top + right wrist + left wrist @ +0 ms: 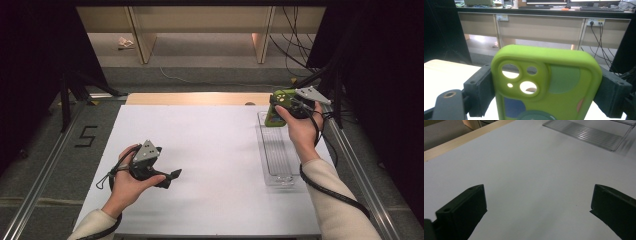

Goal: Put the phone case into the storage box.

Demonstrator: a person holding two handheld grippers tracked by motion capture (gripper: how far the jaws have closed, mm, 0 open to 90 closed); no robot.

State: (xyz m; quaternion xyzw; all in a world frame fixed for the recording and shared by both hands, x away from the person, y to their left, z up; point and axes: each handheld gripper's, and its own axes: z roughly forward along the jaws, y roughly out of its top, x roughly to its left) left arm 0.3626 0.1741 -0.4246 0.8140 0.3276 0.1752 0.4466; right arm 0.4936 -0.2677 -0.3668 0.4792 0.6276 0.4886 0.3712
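Observation:
A lime-green phone case (544, 82) with camera cut-outs and coloured patches stands upright between the jaws of my right gripper (546, 92), which press on its two sides. In the high view that case (276, 111) hangs over the far end of a clear plastic tray (276, 150), held up by my right gripper (292, 106). Over the white table sheet at the near left, my left gripper (172, 176) points right. Its jaws stand wide apart with nothing between them in the left gripper view (537, 210).
The white sheet (210, 160) covers most of the table, with a wooden strip (195, 98) along its far edge. Beyond the table are beige cabinets (541, 28), wall sockets and hanging cables. Metal rails run along both sides.

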